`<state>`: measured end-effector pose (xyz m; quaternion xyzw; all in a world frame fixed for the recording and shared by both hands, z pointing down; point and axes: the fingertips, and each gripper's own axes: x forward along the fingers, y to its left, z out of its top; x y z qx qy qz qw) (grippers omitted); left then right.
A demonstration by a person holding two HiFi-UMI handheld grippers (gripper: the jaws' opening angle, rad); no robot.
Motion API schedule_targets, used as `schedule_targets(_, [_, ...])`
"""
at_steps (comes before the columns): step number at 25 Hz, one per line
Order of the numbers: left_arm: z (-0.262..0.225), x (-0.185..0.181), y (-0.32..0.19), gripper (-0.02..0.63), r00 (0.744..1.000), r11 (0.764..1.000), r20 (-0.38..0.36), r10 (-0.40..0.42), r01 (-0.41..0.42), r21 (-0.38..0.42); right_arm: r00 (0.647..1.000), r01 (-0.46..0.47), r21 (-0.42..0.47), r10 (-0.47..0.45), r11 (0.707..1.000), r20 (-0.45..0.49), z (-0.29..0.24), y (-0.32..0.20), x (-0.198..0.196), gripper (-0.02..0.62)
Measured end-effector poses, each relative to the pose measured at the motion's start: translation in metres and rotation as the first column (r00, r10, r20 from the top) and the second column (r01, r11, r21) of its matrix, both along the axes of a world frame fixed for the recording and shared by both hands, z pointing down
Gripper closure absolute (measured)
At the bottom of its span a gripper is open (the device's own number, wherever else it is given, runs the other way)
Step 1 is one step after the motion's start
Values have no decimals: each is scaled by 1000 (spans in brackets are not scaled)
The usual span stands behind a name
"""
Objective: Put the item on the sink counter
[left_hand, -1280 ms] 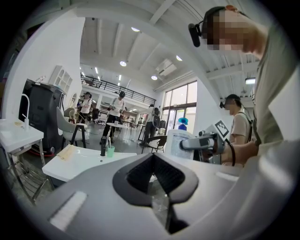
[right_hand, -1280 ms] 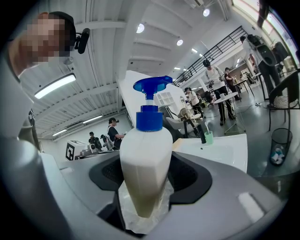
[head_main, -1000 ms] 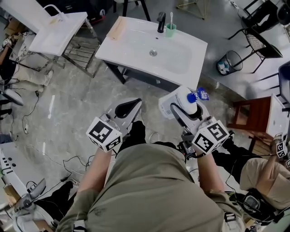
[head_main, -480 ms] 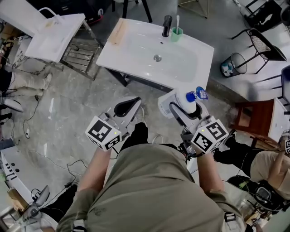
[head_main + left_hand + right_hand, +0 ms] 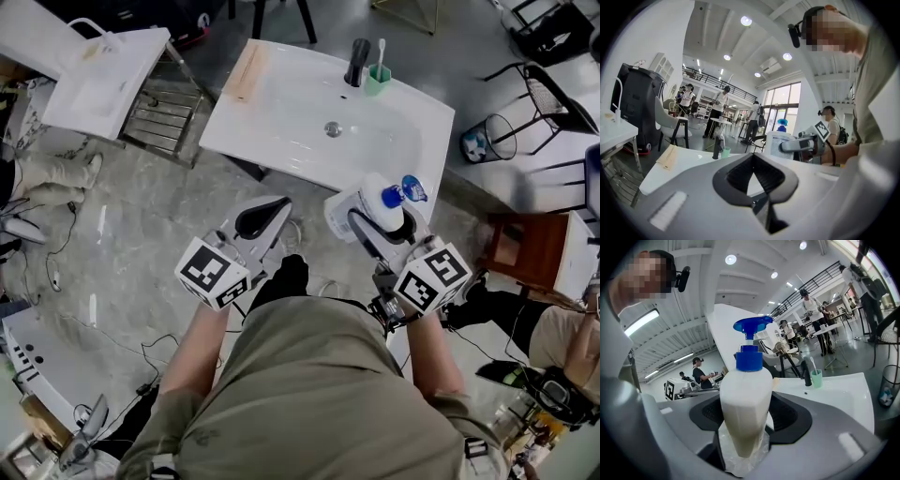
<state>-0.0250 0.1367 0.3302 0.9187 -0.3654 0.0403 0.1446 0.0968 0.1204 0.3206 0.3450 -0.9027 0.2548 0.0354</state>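
Slip risk: pump bottle [image 5: 743, 394] clamped low on body by right gripper [image 5: 743, 427], crinkled plastic wrap at base, probably slick

Topple risk at set-down: tall, narrow, likely top-heavy; bad if landed tilted or on basin slope rather than flat rim of sink counter [image 5: 281, 75]

Tap [image 5: 356, 49] and green cup [image 5: 377, 80] at far edge, well apart from bottle

Bottle in air at near-right edge of counter, not yet down; white, milky, blue pump head, roughly upright

Left gripper [image 5: 754, 176] closed, nothing between jaws
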Motion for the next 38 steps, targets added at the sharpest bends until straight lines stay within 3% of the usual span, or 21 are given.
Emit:
schedule_targets(17, [7, -45, -83, 600, 999, 999, -17, 30, -31, -26, 1000, -14, -29, 13, 999, -28, 7, -79, -51, 316])
schedule_targets(38, [2, -83, -141, 600, 997, 997, -23, 70, -70, -24, 996, -55, -26, 53, 998, -65, 9, -137, -85, 316])
